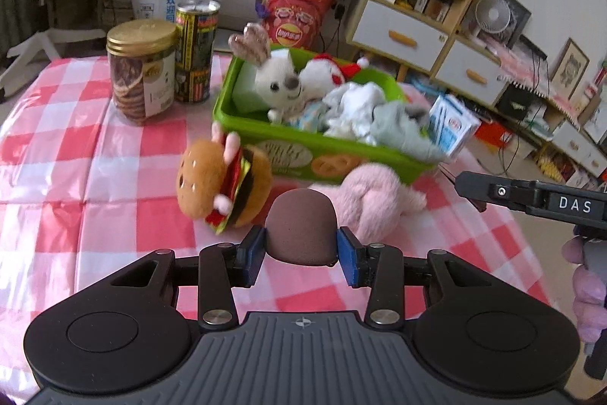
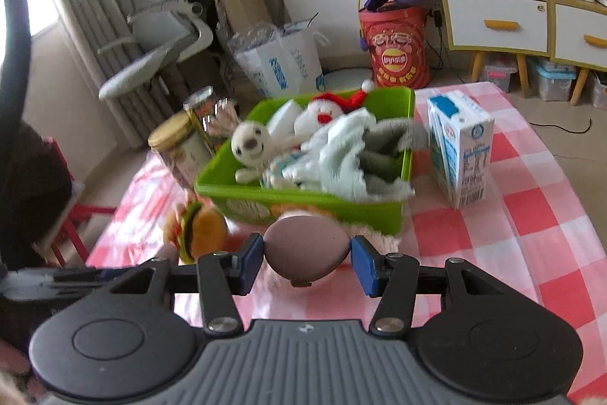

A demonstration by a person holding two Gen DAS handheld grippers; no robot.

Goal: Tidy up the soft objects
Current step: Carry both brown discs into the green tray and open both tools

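A brown, matte, egg-shaped foam piece (image 1: 301,232) sits between the blue pads of the left tool (image 1: 301,255), rounded end up and away from the camera. In the right view the right tool (image 2: 307,259) has its pads against a similar brown foam oval (image 2: 306,247), long axis across the pads. A fuzzy burger plush (image 1: 224,186) and a pink plush (image 1: 373,204) lie on the checked table (image 1: 76,154) beside the green plastic bin (image 1: 265,139) of soft toys.

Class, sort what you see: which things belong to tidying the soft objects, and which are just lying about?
Job: burger plush, pink plush, brown sponge, green bin.
Lying about: cookie jar, can, milk carton.
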